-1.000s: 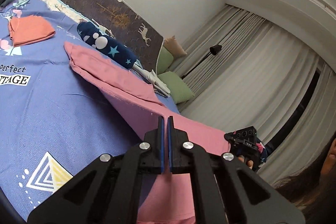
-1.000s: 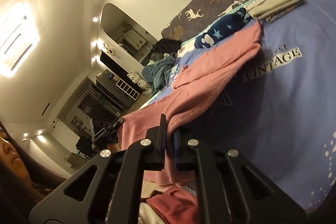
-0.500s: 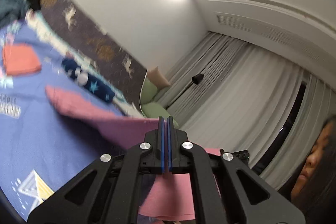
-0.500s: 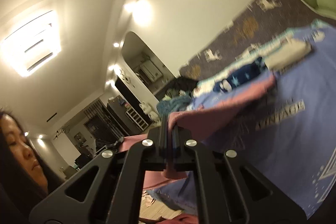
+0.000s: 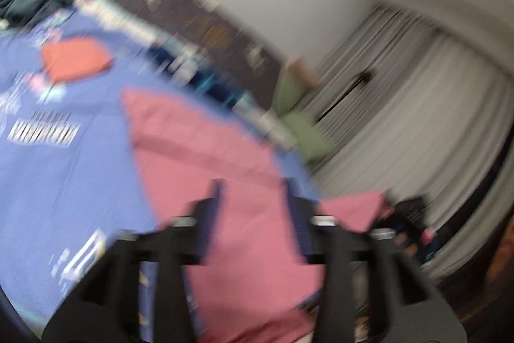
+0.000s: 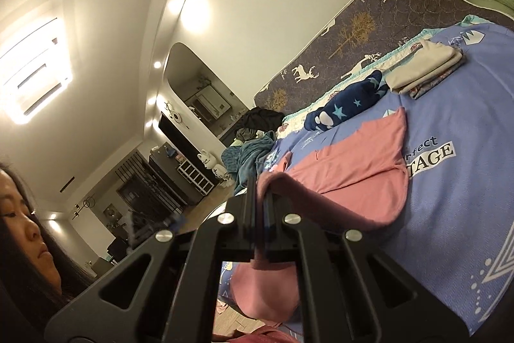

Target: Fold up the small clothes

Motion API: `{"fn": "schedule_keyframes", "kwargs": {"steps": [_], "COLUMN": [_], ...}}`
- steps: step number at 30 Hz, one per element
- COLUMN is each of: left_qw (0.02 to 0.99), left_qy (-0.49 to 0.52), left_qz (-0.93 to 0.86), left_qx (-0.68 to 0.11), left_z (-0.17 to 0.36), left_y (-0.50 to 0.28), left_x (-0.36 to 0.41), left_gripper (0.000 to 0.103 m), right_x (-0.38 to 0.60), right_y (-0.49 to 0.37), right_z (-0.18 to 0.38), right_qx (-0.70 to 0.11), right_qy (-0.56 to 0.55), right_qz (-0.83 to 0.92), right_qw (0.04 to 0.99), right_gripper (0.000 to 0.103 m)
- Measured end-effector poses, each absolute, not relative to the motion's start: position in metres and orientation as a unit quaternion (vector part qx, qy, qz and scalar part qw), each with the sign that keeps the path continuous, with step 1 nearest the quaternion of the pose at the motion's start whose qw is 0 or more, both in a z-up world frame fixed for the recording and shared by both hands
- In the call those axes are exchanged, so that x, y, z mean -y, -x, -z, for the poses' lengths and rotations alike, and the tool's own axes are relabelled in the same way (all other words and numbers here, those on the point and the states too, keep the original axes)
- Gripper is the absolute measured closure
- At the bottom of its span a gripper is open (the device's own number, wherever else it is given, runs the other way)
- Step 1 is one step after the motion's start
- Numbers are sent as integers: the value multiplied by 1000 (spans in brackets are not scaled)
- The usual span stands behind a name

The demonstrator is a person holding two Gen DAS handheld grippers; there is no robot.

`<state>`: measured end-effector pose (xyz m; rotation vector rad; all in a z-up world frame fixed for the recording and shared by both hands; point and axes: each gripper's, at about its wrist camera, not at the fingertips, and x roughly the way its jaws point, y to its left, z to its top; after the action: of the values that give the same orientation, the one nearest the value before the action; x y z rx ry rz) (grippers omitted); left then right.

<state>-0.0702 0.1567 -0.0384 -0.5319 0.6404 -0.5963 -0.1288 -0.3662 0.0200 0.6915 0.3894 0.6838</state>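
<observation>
The pink garment [image 6: 359,163] lies across the blue bedspread [image 6: 465,214] in the middle of the right wrist frame, its far end flat near the printed lettering and its near edge lifted off the bed. The right gripper [image 6: 260,208] is pinched tight on that raised hem at lower centre; the cloth drapes out of the closed jaws and hangs below them. In the blurred left wrist view the left gripper [image 5: 253,214] has just been opening — its jaws stand apart at lower centre with pink cloth showing between and behind them, and whether any fabric touches the pads I cannot tell.

The step in hand looks like laying one half over the other. To do it well, the right grip should stay firm until its corner is over the far edge, carried low so the cloth settles without a bubble — then let go. Finished pieces, an orange folded item [image 5: 77,60] and a cream stack [image 6: 424,69], sit toward the upper part of each frame, well clear.
</observation>
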Motion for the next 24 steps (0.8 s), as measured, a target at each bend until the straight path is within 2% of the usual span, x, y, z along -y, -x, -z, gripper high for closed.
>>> {"fn": "schedule_keyframes", "kwargs": {"steps": [3, 6, 11, 15, 17, 19, 24], "left_qw": [856, 820, 809, 757, 756, 769, 810], "left_qy": [214, 223, 208, 191, 158, 146, 179], "left_qz": [255, 281, 307, 365, 362, 354, 370], "left_qx": [-395, -446, -456, -507, -522, -511, -419], "left_z": [81, 113, 124, 141, 153, 152, 105], "left_y": [69, 75, 87, 97, 97, 94, 90], "left_x": [-147, -143, -133, -110, -95, -90, -105], "left_gripper": [52, 51, 49, 50, 65, 100, 100], "right_x": [368, 370, 361, 354, 353, 352, 351], "right_y": [126, 122, 114, 113, 114, 114, 115], "right_z": [-17, -17, -21, -21, -22, -23, -30], "right_qx": [-187, -191, -191, -193, -193, -194, -196], "right_qy": [-334, -342, -335, -334, -332, -333, -319], "right_qz": [-325, -325, -336, -344, -343, -341, -331], "right_qw": [865, 861, 859, 856, 857, 858, 866], "right_gripper": [100, 100, 100, 99, 99, 99, 99]}}
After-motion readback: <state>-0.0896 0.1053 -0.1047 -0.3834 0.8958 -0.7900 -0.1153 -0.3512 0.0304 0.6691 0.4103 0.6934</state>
